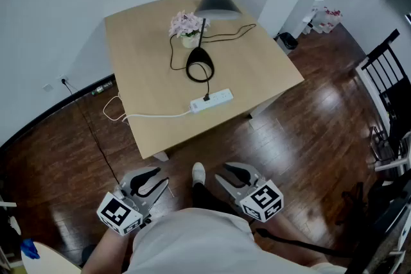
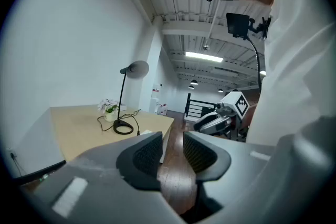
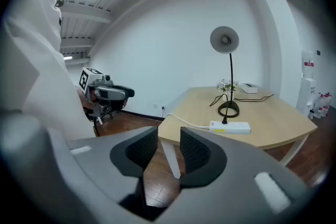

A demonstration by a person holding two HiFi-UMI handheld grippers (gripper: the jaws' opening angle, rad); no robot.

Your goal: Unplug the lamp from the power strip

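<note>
A black desk lamp (image 1: 200, 61) stands on the light wooden table (image 1: 148, 42), its shade (image 1: 217, 0) toward the far edge. Its black cord loops over the tabletop, and a black plug (image 1: 206, 98) sits in the white power strip (image 1: 212, 100) near the table's front edge. The lamp (image 3: 229, 108) and strip (image 3: 230, 127) also show in the right gripper view. Both grippers hang over the floor close to the person's body, well short of the table. My left gripper (image 1: 146, 181) (image 2: 172, 147) and right gripper (image 1: 236, 174) (image 3: 169, 147) are open with nothing between the jaws.
A small pot of pink flowers (image 1: 187, 27) stands beside the lamp. The strip's white cable (image 1: 151, 116) runs off the table's left edge toward a wall socket (image 1: 63, 81). A black chair (image 1: 387, 77) stands at the right. The person's shoe (image 1: 198, 173) lies between the grippers.
</note>
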